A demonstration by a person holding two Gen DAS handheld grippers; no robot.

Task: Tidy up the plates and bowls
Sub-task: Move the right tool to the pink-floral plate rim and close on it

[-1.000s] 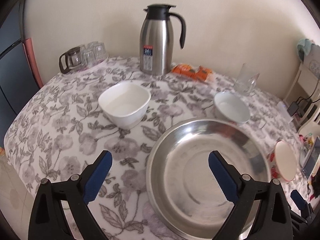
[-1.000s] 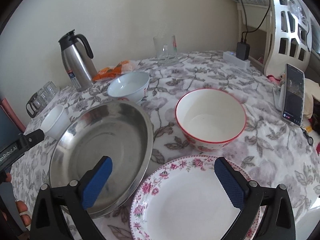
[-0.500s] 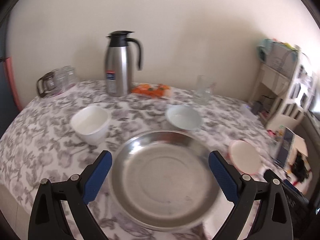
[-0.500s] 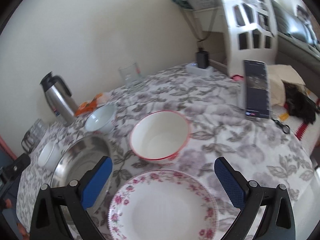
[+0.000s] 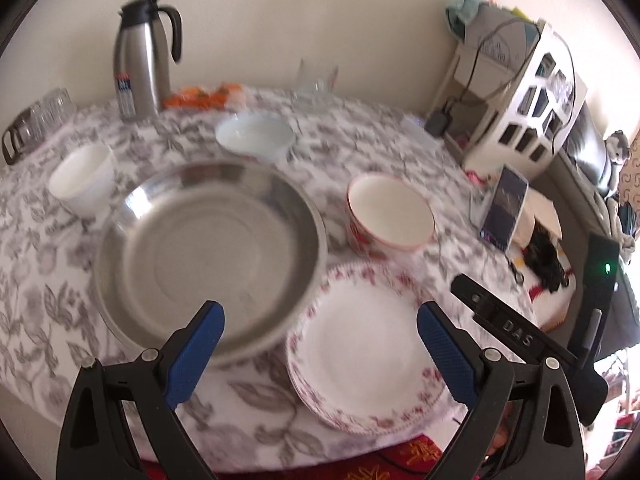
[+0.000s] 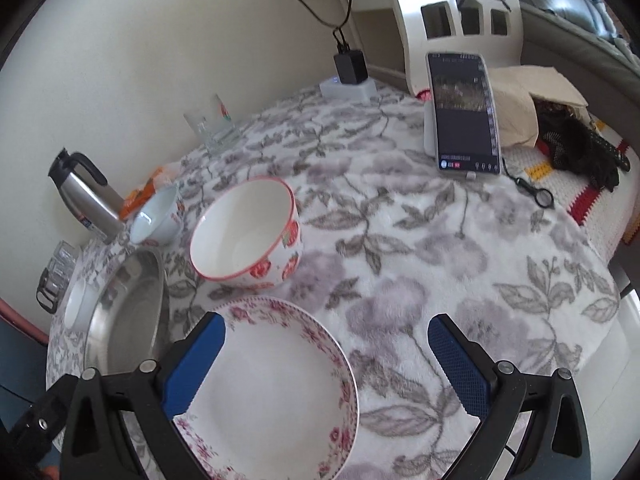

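Both your grippers, left (image 5: 320,332) and right (image 6: 326,344), gape wide, fingers empty. The floral plate (image 6: 276,388) looks brittle and slick; pinch its rim.

Pink-rose-rimmed white plate (image 6: 276,392), strawberry-print red-rimmed bowl (image 6: 246,236) — grey-floral white tablecloth (image 6: 440,280), silver basin (image 5: 208,256)

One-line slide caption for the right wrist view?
Open right gripper hovers over floral plate, strawberry bowl beyond.

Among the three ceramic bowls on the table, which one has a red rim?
The largest bowl, beside the floral plate: red rim and red fruit prints. The pale blue bowl and the white bowl are plain.
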